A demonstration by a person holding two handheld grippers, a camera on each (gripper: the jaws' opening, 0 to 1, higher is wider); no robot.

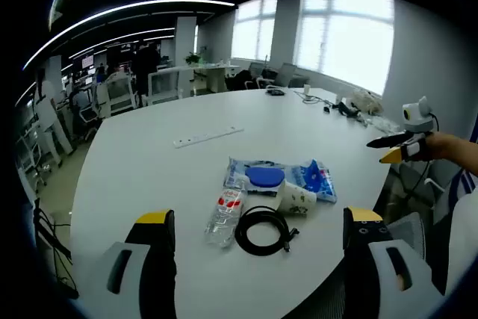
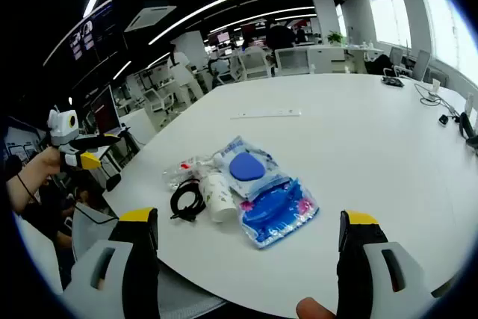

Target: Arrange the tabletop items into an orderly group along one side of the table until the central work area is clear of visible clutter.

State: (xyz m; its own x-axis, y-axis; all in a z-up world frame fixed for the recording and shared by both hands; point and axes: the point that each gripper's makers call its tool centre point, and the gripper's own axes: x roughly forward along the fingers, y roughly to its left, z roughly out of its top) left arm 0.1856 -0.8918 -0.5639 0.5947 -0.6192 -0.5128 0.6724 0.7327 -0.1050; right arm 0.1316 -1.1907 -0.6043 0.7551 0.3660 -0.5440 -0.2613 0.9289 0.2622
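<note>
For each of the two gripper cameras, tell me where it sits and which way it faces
Left gripper view: rides the left gripper, jaws apart, facing across the white table toward windows; the right gripper enters at right.
Right gripper view: rides the right gripper, jaws apart, facing the office; the left gripper and a hand show at left.
Shared: paper cup, black cable.

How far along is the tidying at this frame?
Nothing looks done yet. The plastic bottle, cable coil, paper cup and blue packets lie clustered near the table edge. Left gripper and right gripper are open, holding nothing. All grouping remains, including the white strip.
</note>
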